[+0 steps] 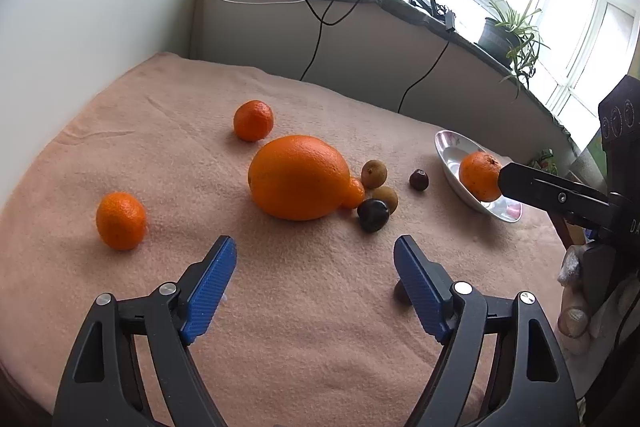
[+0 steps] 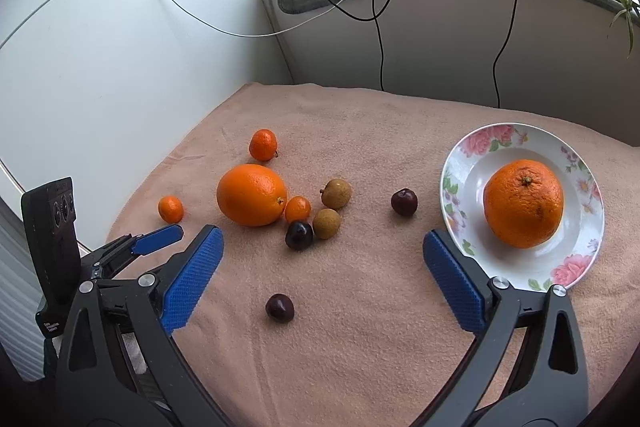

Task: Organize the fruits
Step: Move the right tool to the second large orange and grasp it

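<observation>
Left gripper (image 1: 315,249): jaws apart, nothing between, angled down. Right gripper (image 2: 323,241): jaws wide, nothing between, angled down. Bare fingers (image 1: 573,321) of right hand wrap its handle.

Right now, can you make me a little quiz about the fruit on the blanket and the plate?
1. True or false: the floral plate holds one orange.
2. How many dark cherries lie on the blanket? A) one B) three C) five
3. Fill in: the right gripper has its jaws ____.

Key: 1 true. 2 B: one cherry near the gripper, one by the big orange, one towards the plate. 3 open, with nothing gripped.
</observation>
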The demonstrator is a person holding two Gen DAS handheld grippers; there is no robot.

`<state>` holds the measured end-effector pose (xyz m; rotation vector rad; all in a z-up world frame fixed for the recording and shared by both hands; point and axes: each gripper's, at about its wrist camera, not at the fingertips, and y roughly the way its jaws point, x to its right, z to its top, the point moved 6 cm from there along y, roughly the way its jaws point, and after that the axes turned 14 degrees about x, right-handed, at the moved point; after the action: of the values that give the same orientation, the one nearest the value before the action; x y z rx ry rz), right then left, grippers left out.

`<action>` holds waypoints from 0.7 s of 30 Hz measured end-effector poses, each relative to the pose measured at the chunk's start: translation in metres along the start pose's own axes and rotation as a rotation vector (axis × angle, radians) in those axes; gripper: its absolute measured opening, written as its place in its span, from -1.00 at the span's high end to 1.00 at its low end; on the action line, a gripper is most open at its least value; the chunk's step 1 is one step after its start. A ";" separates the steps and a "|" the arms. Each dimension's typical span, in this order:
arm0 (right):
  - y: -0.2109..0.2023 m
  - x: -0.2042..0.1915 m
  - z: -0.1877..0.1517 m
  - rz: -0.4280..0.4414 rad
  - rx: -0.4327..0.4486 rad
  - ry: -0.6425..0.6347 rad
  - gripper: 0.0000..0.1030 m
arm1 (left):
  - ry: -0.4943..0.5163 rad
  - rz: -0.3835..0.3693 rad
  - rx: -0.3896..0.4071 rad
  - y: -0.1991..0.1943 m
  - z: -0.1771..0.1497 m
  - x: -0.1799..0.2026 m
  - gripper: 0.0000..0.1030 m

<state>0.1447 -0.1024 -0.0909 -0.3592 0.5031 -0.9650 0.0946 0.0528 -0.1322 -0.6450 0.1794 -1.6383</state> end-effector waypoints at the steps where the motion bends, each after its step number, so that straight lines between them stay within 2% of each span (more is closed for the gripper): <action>1: 0.003 -0.002 0.001 0.003 -0.004 -0.005 -0.98 | 0.001 0.002 -0.003 0.002 0.000 0.000 -0.58; 21: 0.078 -0.039 0.002 0.133 -0.115 -0.086 -0.98 | -0.045 -0.021 -0.025 0.031 0.001 -0.011 -0.58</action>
<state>0.1808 -0.0282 -0.1186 -0.4633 0.4991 -0.7905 0.1224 0.0575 -0.1488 -0.7045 0.1614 -1.6421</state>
